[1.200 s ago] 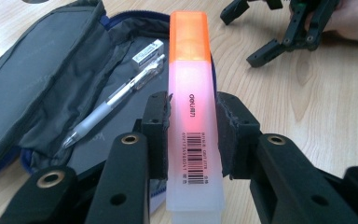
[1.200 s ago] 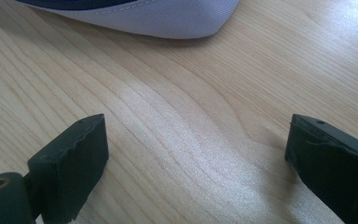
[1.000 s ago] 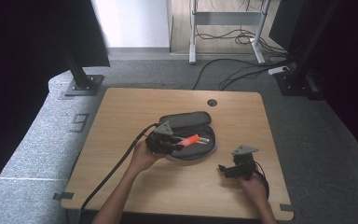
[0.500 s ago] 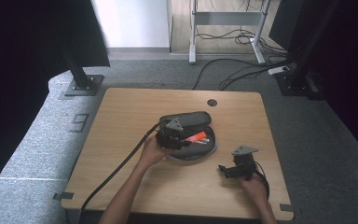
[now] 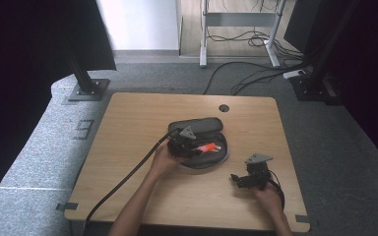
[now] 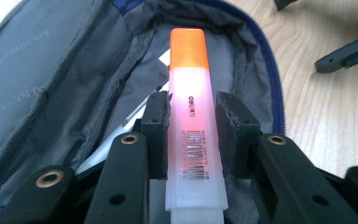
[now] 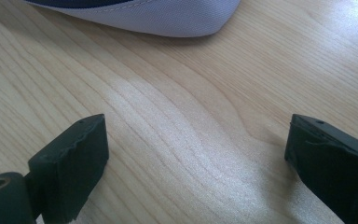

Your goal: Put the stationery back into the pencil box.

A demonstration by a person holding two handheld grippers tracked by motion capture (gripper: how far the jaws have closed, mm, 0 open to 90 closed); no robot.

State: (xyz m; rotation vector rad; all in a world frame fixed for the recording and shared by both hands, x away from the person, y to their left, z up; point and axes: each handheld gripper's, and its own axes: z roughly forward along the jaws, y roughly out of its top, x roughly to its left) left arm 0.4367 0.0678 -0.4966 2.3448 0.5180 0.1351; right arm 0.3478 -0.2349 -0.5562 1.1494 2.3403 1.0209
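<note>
Orange-capped and translucent pink in the body, the highlighter [image 6: 192,116] sat clamped between the pads of the left hand-held gripper [image 6: 192,133], which pressed on its barrel from both sides, near the barcode. Its long axis ran straight along the jaws and away from the hand, blunt end nearest the camera, orange cap farthest out. That cap pointed into the open mouth of the grey pencil case [image 6: 74,79], whose lining and blue zipper edge lay just beyond and under the pen; a white slip showed inside the case beneath the barrel.

From the high view the left hand-held gripper [image 5: 193,145] hung over the near part of the pencil case [image 5: 197,125] at the middle of the tabletop [image 5: 128,123], the highlighter [image 5: 207,147] reaching to the right across the opening. As a judgement, the pen looked lined up to go in, so the coming move turned on lowering it along the case and letting go.

Farther to the right, well apart from the case, the right hand-held gripper [image 5: 241,179] rested low over bare wood with its jaws spread wide and nothing between them. In its own view the right hand-held gripper [image 7: 196,154] faced an edge of the pencil case [image 7: 168,16] beyond it. The left hand was plainly the nearer one.
</note>
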